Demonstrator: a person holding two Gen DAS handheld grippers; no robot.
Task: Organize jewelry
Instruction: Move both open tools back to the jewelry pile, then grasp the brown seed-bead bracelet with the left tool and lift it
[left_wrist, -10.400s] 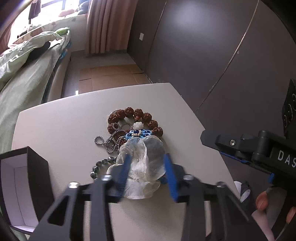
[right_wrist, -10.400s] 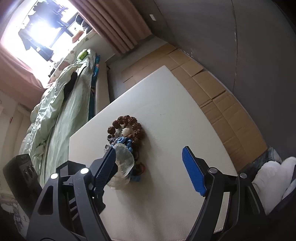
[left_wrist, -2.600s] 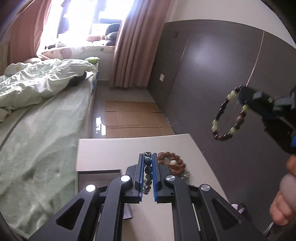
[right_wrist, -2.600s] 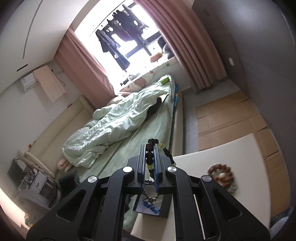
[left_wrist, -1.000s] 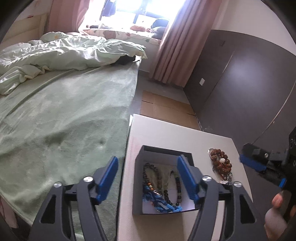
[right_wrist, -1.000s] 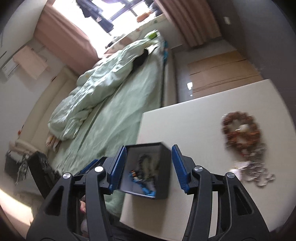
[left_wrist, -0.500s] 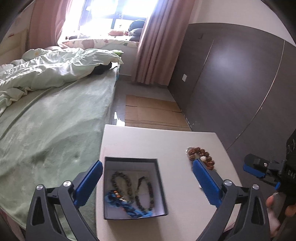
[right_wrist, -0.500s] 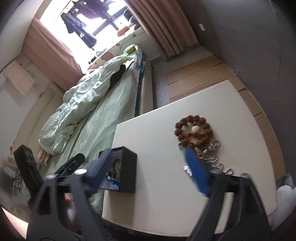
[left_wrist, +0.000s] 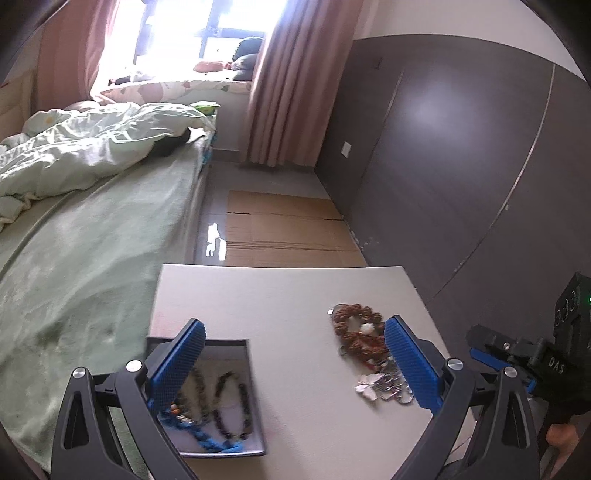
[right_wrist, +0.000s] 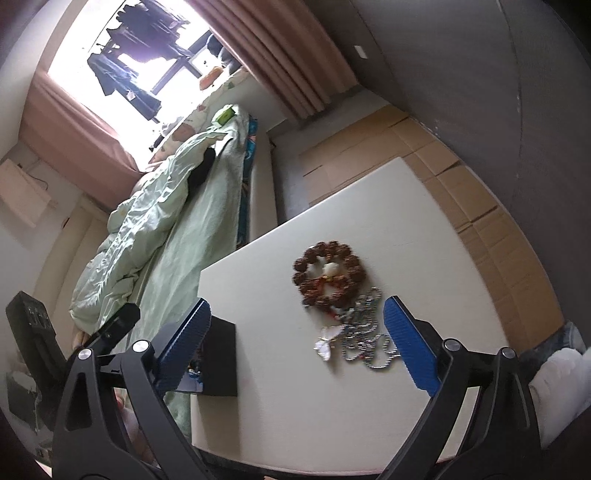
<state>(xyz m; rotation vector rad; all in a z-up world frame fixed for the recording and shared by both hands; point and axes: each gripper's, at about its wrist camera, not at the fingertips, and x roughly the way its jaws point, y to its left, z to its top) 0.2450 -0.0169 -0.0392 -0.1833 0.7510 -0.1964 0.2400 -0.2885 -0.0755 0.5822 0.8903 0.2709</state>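
Observation:
A black box (left_wrist: 255, 402) with a white inside stands at the table's left edge and holds two dark bead bracelets (left_wrist: 231, 406) and a blue bead string (left_wrist: 199, 435); its dark side shows in the right wrist view (right_wrist: 221, 358). A brown seed-bead bracelet (left_wrist: 356, 330) (right_wrist: 328, 275) lies on the white table (left_wrist: 288, 295) (right_wrist: 406, 229), with a silver ball chain and a white pendant (left_wrist: 380, 386) (right_wrist: 364, 339) just below it. My left gripper (left_wrist: 293, 369) is open and empty above the table between box and jewelry. My right gripper (right_wrist: 295, 347) is open and empty above the chain.
A bed with green bedding (left_wrist: 81, 221) (right_wrist: 155, 236) runs along the table's left side. Cardboard sheets (left_wrist: 280, 232) cover the floor beyond the table. A dark wall (left_wrist: 461, 166) stands to the right. The right gripper's body (left_wrist: 524, 354) shows at the table's right edge.
Both grippers dropped their bracelets into the box, opened wide and pulled back. In the last half second both views shifted right, toward the brown bracelet and chain.

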